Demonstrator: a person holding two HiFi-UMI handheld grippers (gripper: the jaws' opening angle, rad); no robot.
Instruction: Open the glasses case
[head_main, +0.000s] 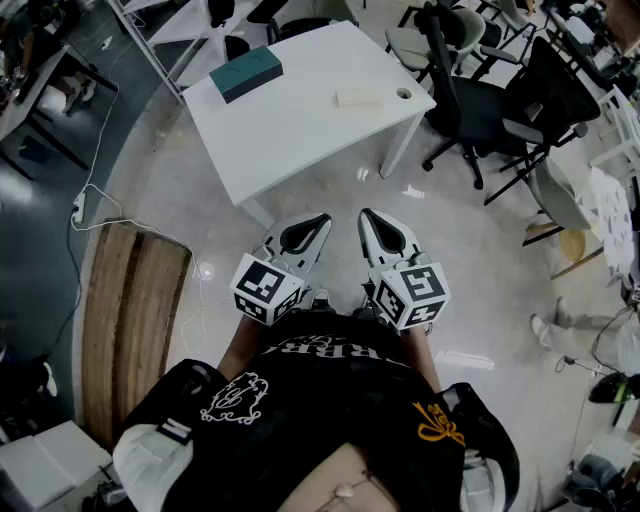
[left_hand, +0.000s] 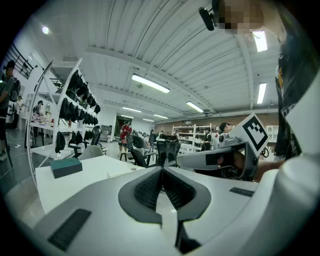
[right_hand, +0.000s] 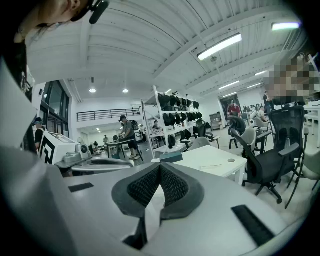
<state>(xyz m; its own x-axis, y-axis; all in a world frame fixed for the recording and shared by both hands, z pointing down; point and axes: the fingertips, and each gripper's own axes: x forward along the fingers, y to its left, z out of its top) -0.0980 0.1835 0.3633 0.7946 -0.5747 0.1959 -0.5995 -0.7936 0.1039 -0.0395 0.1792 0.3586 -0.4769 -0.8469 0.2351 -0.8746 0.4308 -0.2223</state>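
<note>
Person is standing back from the white table, holding both grippers well short of its near edge. Left gripper is keeping its jaws pressed together with nothing between them. Right gripper is doing the same, closed and empty. Teal glasses case is lying at the table's far left corner. Pale flat object is lying near the table's right edge.
</note>
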